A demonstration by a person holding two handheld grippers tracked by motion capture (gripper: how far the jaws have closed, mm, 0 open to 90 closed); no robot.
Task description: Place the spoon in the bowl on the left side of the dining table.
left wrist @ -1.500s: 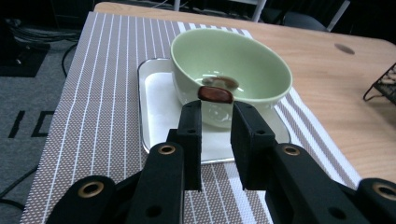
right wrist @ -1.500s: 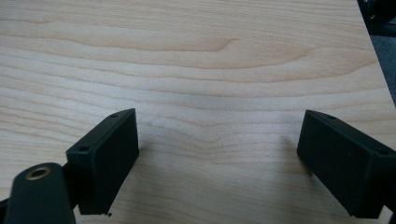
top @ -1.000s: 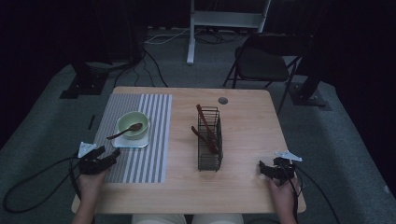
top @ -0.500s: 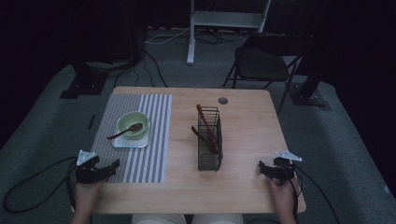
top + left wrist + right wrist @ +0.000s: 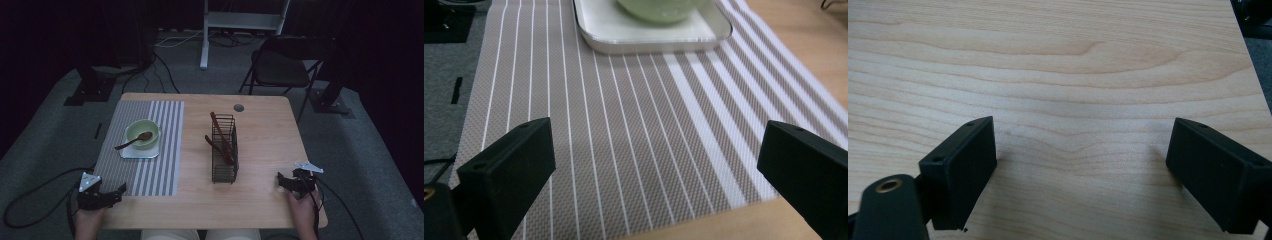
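— Step in hand?

— Seemingly the very start: nothing gripped. Left gripper (image 5: 120, 190) low over the near edge of the grey-and-white striped woven placemat (image 5: 150, 170), jaws spread wide and empty. Right gripper (image 5: 281, 181) over the bare light wooden table (image 5: 260, 150) near its right corner, jaws likewise far apart with nothing between.

— And the thing to go for?

— Most likely the dark wooden spoon (image 5: 134, 141), lying in the pale green round bowl (image 5: 155, 129) on the small white square tray (image 5: 127, 154). All at the far part of the placemat, well ahead of the left gripper.

— Pointing which way?

— Long axis nearly across the table, slightly diagonal. Scoop end inside the bowl, handle leaning out over the rim toward the table's left edge and a little toward the person. Hard to tell whether the handle tip touches the tray.

— Next move?

— Probably forward with the left gripper over the placemat. Calls for turning the jaws crosswise to the handle, then closing on its free end without tipping the bowl. After that, perhaps across to the black wire basket (image 5: 224, 160), already holding other brown wooden utensils (image 5: 220, 135); only a guess.
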